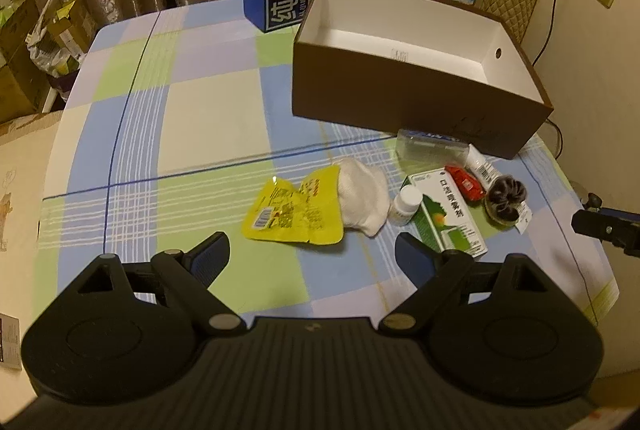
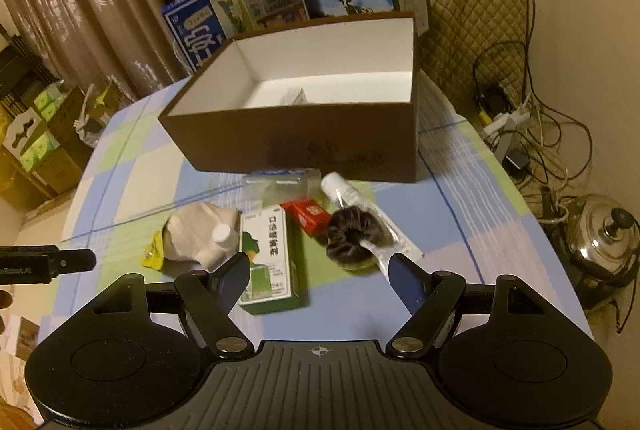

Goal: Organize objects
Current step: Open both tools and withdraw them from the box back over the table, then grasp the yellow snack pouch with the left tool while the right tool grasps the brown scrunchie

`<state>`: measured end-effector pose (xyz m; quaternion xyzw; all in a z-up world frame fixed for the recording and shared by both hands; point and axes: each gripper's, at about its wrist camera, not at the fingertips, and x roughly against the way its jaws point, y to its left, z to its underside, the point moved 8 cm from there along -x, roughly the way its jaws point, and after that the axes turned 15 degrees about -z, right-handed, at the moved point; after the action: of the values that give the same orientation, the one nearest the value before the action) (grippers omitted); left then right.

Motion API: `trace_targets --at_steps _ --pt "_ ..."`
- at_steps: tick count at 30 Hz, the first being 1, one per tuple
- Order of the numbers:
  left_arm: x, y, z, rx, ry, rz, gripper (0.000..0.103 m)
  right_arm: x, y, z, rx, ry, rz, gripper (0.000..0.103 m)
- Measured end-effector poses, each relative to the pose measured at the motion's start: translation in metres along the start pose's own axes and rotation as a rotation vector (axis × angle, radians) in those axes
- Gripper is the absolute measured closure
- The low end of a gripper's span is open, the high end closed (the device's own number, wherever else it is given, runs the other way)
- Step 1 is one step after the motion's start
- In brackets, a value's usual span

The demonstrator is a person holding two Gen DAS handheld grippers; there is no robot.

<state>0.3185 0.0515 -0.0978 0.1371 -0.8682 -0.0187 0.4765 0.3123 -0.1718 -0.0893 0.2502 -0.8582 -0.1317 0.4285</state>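
The job is only just starting. The big brown box [image 1: 416, 70] is sitting open on the checked tablecloth [image 1: 192, 118], and it looks almost empty; in the right wrist view one small thing is lying on its white floor, but it is too blurry to name. All the little things are still waiting on the cloth in front of the box: the yellow packet [image 1: 296, 210], the white sock [image 1: 364, 194] touching it, the small white bottle [image 1: 406, 204], the green medicine box [image 1: 448, 214], the red packet [image 1: 466, 183], the brown hair tie [image 1: 506, 196], the clear tube [image 2: 348, 196] and the clear plastic case [image 1: 432, 146] just beside the box wall. The left gripper [image 1: 312, 254] is hanging near the yellow packet with its fingers spread wide, holding nothing. The right gripper [image 2: 320, 268] is hanging over the green medicine box, fingers wide apart too, holding nothing. So nearly everything is still needing to go in.
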Motion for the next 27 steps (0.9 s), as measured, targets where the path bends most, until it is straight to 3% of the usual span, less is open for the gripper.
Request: trace_targets --at_steps 13,27 --pt "-0.022 0.006 0.008 -0.002 0.03 0.003 0.015 -0.017 -0.012 0.013 -0.017 0.055 0.024 0.03" --pt "-0.084 -0.015 0.036 -0.26 -0.149 -0.129 0.019 -0.021 -0.04 0.023 -0.098 0.07 0.085 0.03"
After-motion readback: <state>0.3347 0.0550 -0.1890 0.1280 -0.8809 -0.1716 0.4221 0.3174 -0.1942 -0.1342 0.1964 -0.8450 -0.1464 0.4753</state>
